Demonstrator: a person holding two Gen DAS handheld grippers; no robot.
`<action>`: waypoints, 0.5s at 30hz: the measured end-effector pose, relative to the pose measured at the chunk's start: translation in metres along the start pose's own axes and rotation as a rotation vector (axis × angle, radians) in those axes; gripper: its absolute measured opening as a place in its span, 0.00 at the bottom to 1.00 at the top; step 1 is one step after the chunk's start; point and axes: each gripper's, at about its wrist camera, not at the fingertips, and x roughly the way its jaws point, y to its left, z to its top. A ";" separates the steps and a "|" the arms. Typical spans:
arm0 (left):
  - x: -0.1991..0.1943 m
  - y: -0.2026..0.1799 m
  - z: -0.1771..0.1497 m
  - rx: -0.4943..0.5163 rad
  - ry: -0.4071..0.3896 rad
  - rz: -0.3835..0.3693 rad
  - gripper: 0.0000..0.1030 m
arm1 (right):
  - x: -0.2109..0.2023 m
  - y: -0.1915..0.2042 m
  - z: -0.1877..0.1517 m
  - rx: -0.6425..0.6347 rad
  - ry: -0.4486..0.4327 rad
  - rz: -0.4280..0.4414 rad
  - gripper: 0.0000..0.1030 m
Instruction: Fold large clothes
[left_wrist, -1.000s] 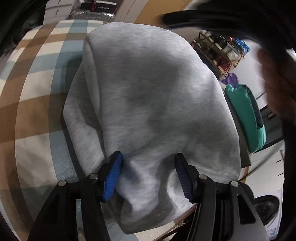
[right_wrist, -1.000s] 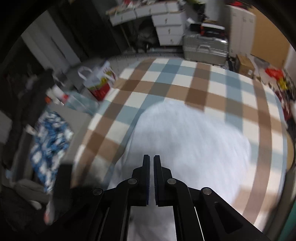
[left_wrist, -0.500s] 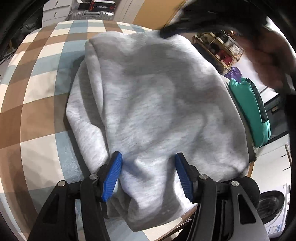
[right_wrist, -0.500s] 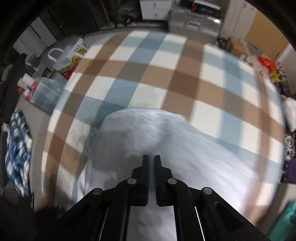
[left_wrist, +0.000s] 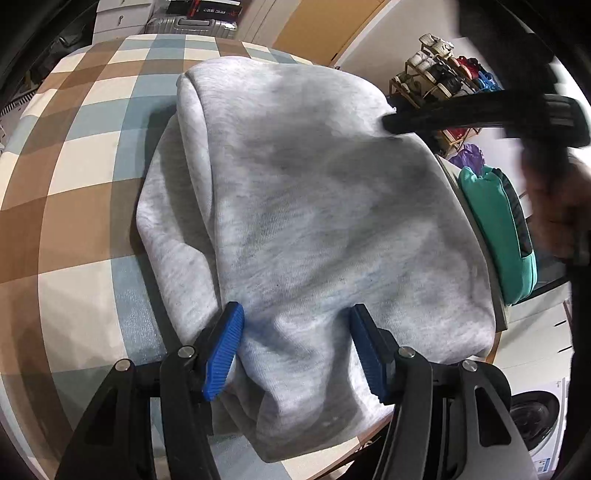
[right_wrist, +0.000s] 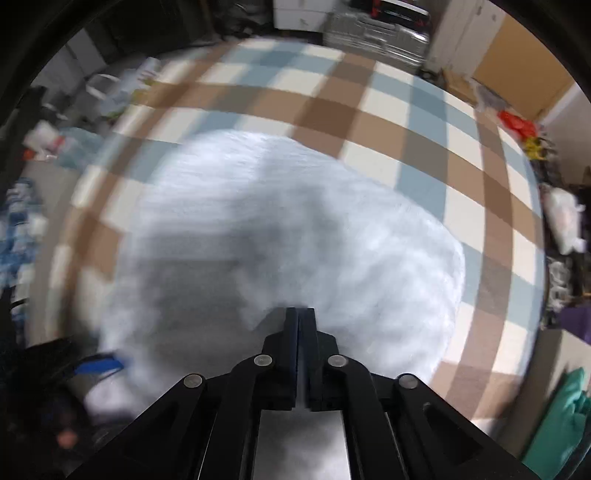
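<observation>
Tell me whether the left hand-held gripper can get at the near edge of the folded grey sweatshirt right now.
Probably yes. The left hand-held gripper is open, its blue pads on either side of a bunched fold at the near edge of the folded grey sweatshirt, with nothing in between.

The sweatshirt (left_wrist: 325, 206) is a heathered light grey, with darker grey shadow patches across its folded top. It lies on a checked cloth (left_wrist: 74, 177) of brown, pale blue and cream squares, a pattern that runs to every edge of the table. The left gripper (left_wrist: 297, 350) is black with ribbed bright blue pads (left_wrist: 225, 350). The right gripper (right_wrist: 300, 321) is black too. Off the table's right edge sits a teal bag (left_wrist: 498, 229) with a dark stripe.
</observation>
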 end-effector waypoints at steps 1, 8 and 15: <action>-0.001 0.001 -0.001 0.002 0.001 0.002 0.52 | -0.019 0.003 -0.007 -0.002 -0.027 0.060 0.05; 0.000 -0.002 -0.007 -0.007 0.011 0.010 0.52 | -0.008 0.069 -0.071 -0.196 0.137 0.149 0.48; 0.008 -0.007 -0.001 0.005 0.003 0.017 0.52 | 0.021 0.077 -0.074 -0.112 0.017 0.114 0.39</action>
